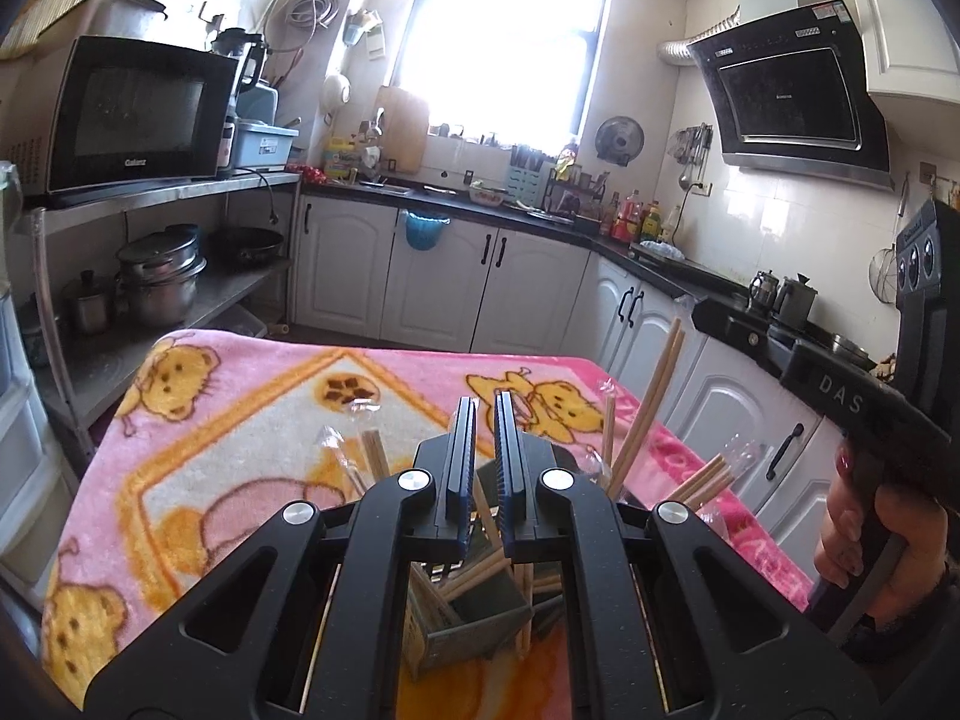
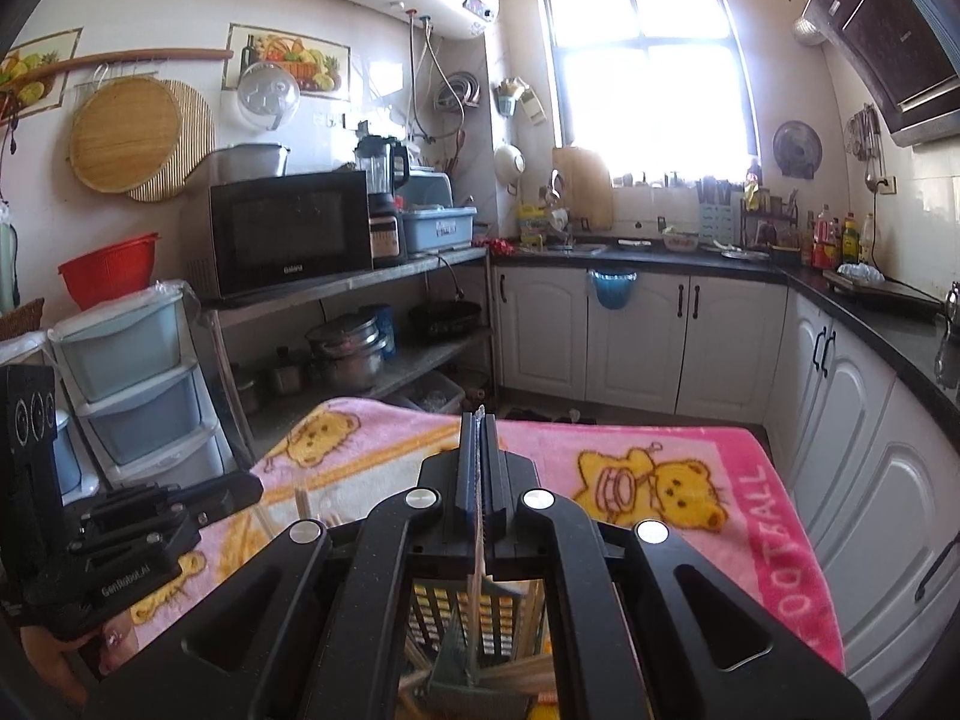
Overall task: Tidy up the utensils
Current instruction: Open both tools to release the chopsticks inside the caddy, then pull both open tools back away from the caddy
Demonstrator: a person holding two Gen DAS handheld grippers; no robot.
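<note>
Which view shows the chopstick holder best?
Left wrist: the holder shows under the left gripper with its dividers and chopsticks fanning out. Right wrist shows only its slotted wall between the right gripper arms.

Blanket (image 1: 252,420): fleecy cloth, matt, printed with bears. Chopsticks (image 1: 651,402): pale wood, smooth, several sheathed in clear glossy plastic wrap. Holder (image 1: 474,618): grey-green slotted plastic, dull finish. Left gripper (image 1: 485,414) and right gripper (image 2: 479,438): matt black speckled plastic, bright metal pivot pins, blue ribbed pads. Pots (image 1: 159,276): polished metal. Microwave (image 1: 141,120): glossy dark door.
</note>
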